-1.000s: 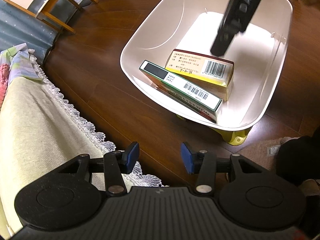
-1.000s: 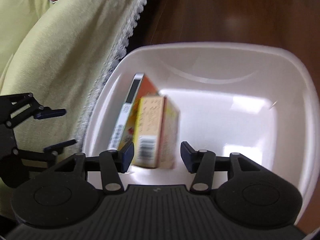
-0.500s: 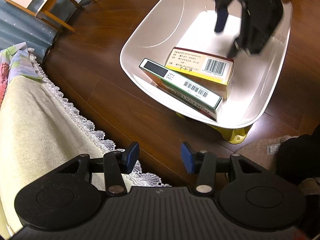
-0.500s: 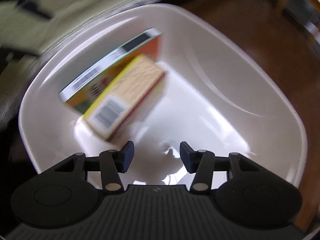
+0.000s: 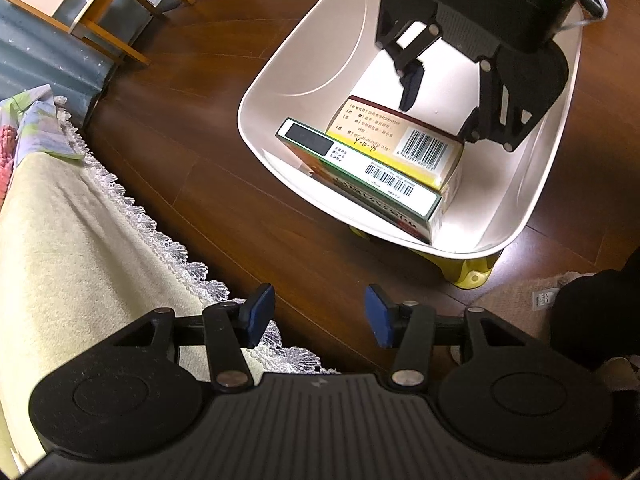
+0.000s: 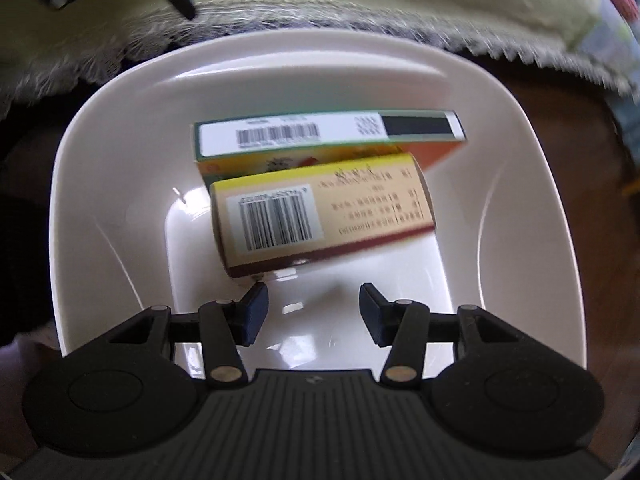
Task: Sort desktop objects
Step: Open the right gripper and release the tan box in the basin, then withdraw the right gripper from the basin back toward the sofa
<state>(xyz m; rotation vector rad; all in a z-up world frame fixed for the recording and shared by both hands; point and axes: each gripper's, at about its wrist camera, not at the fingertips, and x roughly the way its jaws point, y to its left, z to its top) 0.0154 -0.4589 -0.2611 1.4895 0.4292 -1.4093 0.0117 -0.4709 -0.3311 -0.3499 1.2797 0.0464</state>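
My right gripper (image 6: 312, 312) hangs inside the white bin (image 6: 80, 184), jaws spread wide, nothing between the pads. Its left pad sits just beside the lower corner of the yellow box (image 6: 320, 220); I cannot tell whether they touch. My left gripper (image 5: 319, 314) is likewise wide and empty, held over the dark wooden floor (image 5: 224, 200) near the lace edge of a cream tablecloth (image 5: 80, 240), well apart from the bin.

Task items: the yellow box and a green-edged box (image 6: 328, 134) lie side by side in the bin, touching along their long sides, the green-edged one against the bin wall nearest the cloth. Both show barcodes upward.

Surface and room: plank floor, glossy. The bin rests on a yellow stand (image 5: 472, 272). A wooden chair (image 5: 100, 12) stands at the far left against blue-grey fabric. Patterned cloth (image 5: 36, 128) lies on the tablecloth's far end.

View differences: only the left wrist camera shows the chair, the yellow stand, and the right gripper from outside, reaching down into the bin from the far rim, fingers pointed at the yellow box. Only the right wrist camera shows the bin's shiny bare bottom and part of the left gripper's black linkage at top left, blurred. A dark shape at lower right of the left view is unidentifiable.
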